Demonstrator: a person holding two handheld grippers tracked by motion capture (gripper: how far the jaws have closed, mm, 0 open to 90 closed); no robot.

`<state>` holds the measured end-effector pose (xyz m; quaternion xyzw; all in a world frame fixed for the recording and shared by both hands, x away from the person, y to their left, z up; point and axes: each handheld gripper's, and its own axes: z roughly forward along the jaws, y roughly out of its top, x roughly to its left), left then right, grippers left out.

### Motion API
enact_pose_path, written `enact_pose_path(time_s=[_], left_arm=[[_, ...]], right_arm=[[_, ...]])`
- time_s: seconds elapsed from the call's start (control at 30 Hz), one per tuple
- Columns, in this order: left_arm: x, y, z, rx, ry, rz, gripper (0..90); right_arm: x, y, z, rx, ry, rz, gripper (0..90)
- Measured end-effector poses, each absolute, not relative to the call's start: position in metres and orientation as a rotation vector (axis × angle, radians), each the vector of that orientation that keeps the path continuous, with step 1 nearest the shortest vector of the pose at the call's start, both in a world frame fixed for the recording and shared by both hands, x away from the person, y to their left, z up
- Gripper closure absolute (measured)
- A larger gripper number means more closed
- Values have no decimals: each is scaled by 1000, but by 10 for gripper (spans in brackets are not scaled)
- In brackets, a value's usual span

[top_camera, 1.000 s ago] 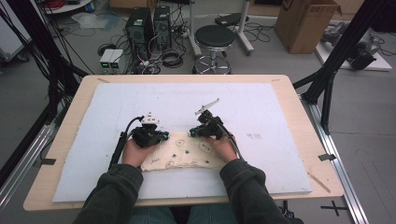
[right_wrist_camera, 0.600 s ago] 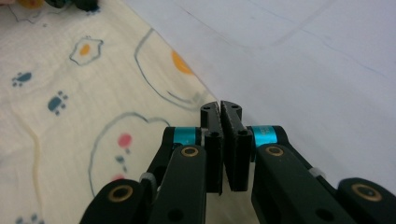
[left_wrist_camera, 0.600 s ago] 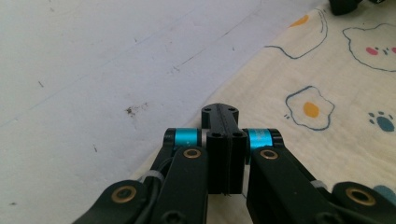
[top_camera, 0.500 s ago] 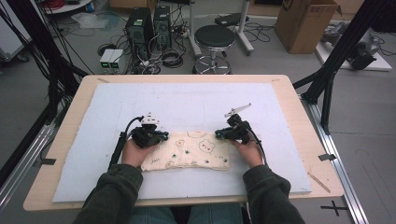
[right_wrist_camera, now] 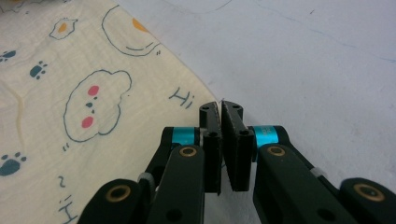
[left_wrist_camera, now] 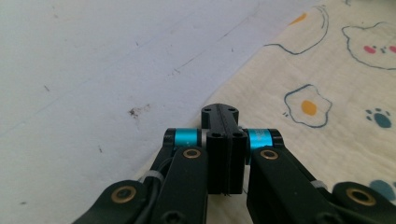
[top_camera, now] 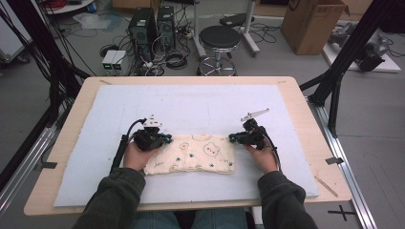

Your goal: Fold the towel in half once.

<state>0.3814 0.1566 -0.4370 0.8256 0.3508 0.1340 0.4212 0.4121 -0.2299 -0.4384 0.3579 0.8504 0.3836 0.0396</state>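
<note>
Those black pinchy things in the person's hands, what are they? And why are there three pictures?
They are grippers, tools with two jaws that pinch like tongs. A person sits at a table holding one in each hand. The big picture comes from a camera up high, looking down. There the left gripper and the right gripper sit at opposite ends of a cream cloth printed with fried eggs, paw prints and little faces. It lies on a pale mat. The other two pictures come from small cameras riding on each gripper, looking along its jaws. Both grippers are pinched shut at the cloth's corners; whether cloth is caught between the jaws is hard to tell.
</note>
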Motion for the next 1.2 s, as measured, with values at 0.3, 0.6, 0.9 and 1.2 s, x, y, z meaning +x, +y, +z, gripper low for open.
enact_pose_path(time_s=[0.3, 0.6, 0.9, 1.2], left_arm=[[379, 194, -435, 2066, 957, 354, 895], [379, 192, -437, 2095, 959, 361, 870], [365, 204, -418, 2024, 924, 361, 755], [350, 217, -404, 1980, 900, 346, 643]], right_arm=[[412, -229, -438, 1093, 2609, 1172, 866], [411, -228, -438, 1092, 2607, 1174, 834], [402, -225, -426, 1023, 2594, 1263, 670], [390, -228, -411, 1009, 2586, 1388, 427]])
